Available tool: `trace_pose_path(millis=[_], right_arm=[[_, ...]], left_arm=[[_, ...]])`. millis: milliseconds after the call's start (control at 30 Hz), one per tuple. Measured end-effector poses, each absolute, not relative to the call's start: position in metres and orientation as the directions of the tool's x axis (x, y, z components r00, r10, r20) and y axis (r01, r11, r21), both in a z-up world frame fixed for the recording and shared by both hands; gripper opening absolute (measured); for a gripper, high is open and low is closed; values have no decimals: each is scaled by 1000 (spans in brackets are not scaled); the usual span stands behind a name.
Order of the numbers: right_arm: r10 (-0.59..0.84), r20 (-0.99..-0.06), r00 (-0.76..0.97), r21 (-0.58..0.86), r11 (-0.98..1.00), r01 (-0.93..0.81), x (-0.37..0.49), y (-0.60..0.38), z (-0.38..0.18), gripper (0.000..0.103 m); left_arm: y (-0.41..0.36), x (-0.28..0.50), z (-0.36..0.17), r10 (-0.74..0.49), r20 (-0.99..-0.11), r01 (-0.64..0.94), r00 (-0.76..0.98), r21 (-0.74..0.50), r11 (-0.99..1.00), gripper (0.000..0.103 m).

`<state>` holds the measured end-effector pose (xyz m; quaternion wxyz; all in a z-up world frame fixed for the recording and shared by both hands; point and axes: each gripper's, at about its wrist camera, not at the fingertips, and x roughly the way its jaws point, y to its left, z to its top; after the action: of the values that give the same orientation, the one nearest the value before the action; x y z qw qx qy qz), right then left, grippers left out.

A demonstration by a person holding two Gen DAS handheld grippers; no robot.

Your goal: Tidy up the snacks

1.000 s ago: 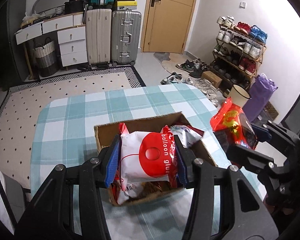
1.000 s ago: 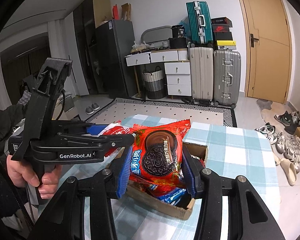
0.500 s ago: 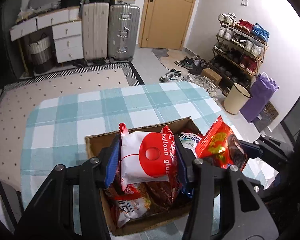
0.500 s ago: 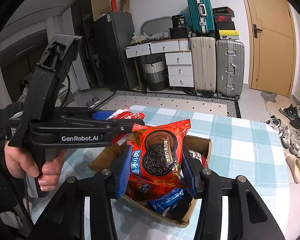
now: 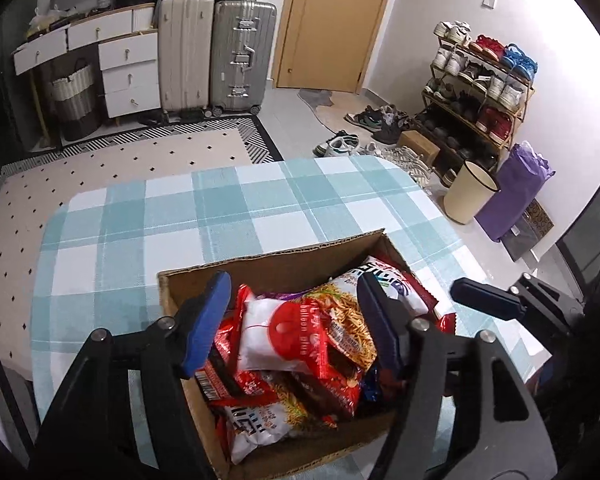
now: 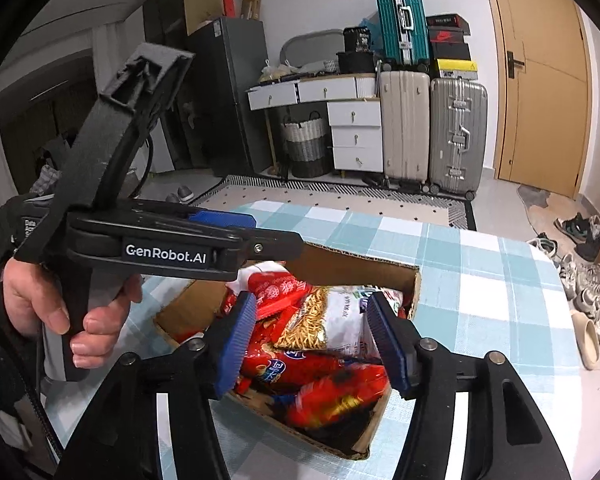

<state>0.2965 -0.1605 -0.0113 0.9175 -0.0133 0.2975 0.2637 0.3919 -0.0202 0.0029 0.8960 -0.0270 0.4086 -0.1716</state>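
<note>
Both grippers' fingers are opening, the left gripper (image 5: 294, 320) and right gripper (image 6: 314, 340) released above snack packets (image 5: 284, 336) lying in the cardboard box (image 5: 284, 270).

The room is evenly lit and quite bright. In my left view, strong glare washes out the white wall (image 5: 452, 8) at the upper right. Both views bend strongly at the edges and end in dark round corners. Most things look sharp, but in my right view the red packet (image 6: 340, 396) near the box's front edge is blurred. Shadows on the tablecloth (image 5: 240, 216) are soft.
</note>
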Motion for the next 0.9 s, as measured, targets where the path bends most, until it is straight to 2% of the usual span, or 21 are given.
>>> trace_pose_path(millis=[300,533,600,700,900], right_arm=[[473,-511,718,125,867,-483,275,-169,8,60],[474,-465,748,112,869,-481,247,-169,29,65],[471,-451,758,111,872,-476,238,-170,35,70],[469,-427,773,109,875,-471,226,-173,42,77],[457,-397,796,106,884,-455,200,-176,53,85]], left_arm=[[-9,358,26,-280,-694,235,663,-162,958,67],[-3,316,55,-232,-638,213,734,-107,971,78],[0,302,62,-222,-621,202,752,-104,974,82],[3,284,71,-205,-603,188,771,-93,978,83],[8,244,86,-177,-558,166,811,-70,984,90]])
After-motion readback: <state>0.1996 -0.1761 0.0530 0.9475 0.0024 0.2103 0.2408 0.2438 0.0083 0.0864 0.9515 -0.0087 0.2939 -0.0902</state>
